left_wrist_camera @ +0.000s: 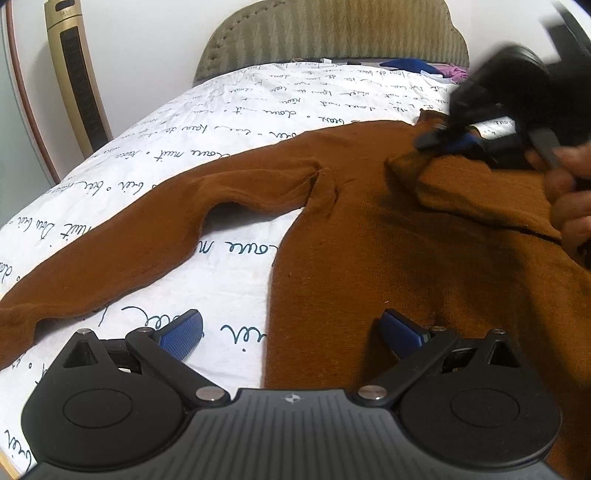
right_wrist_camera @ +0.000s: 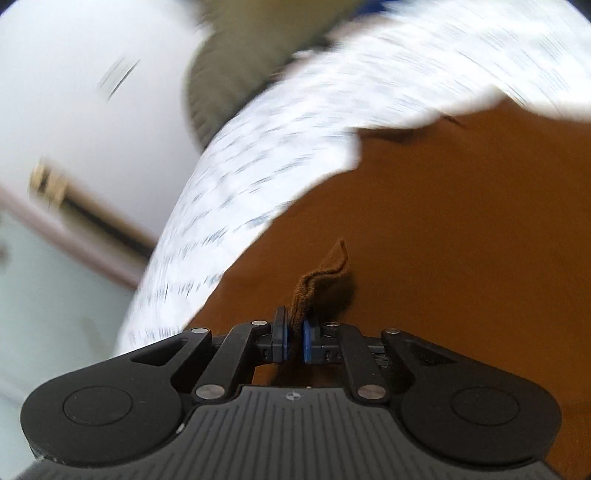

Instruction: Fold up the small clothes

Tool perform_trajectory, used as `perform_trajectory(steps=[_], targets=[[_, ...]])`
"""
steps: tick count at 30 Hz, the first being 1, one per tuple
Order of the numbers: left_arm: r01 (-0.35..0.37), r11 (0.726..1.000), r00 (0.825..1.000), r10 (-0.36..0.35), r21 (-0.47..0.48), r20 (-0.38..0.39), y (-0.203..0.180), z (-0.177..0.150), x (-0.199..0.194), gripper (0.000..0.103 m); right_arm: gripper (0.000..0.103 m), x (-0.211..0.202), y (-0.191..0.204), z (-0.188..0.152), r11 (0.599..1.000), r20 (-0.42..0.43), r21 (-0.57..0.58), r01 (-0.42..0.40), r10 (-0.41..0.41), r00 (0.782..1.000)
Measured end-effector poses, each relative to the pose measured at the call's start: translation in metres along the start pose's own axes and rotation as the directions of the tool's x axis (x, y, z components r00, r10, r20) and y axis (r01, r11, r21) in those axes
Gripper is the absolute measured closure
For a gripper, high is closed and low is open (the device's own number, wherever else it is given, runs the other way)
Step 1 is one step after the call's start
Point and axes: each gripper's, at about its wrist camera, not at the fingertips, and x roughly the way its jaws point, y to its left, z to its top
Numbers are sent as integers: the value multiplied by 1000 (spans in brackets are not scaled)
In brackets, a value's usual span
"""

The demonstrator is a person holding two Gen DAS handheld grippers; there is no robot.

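A brown knit sweater (left_wrist_camera: 388,221) lies spread on the bed, one long sleeve (left_wrist_camera: 122,236) stretched out to the left. My left gripper (left_wrist_camera: 291,332) hovers open over the sweater's lower left edge, with nothing between its blue pads. In the left wrist view my right gripper (left_wrist_camera: 443,142), held by a hand (left_wrist_camera: 569,206), is over the sweater's upper right, where the cloth is lifted into a fold. In the right wrist view the right gripper (right_wrist_camera: 294,332) is shut on a pinched edge of the sweater (right_wrist_camera: 461,229); a flap of brown cloth (right_wrist_camera: 321,277) sticks up past the pads.
The bed has a white cover (left_wrist_camera: 236,122) printed with dark handwriting and a padded olive headboard (left_wrist_camera: 325,33). Blue and pink clothes (left_wrist_camera: 428,68) lie near the headboard at the right. A gold tower fan (left_wrist_camera: 74,70) stands beside the bed at the left.
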Motion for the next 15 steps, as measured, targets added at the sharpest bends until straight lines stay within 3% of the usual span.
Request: perform_trajectory(steps=[2, 3, 5, 9, 12, 15], targets=[[-10, 1000, 1000, 10, 4, 4, 1, -1, -1, 0, 83, 12, 31, -1, 986, -63, -165, -14, 4, 998], [-15, 1000, 1000, 15, 6, 6, 2, -1, -2, 0, 71, 17, 41, -3, 977, -92, -208, -40, 21, 996], [-29, 1000, 999, 29, 7, 12, 6, -2, -4, 0, 57, 17, 49, -1, 974, -93, -206, -99, 81, 992], [-62, 998, 998, 62, -15, 15, 16, -4, -4, 0, 57, 9, 39, 10, 981, -48, -119, -152, 147, 988], [-61, 997, 998, 61, -52, 12, 22, -2, -3, 0, 57, 18, 31, 5, 991, -90, -119, -68, 58, 994], [-60, 996, 998, 62, -71, 15, 25, -2, -4, 0, 53, 37, 24, -10, 990, -190, -141, -26, -1, 982]])
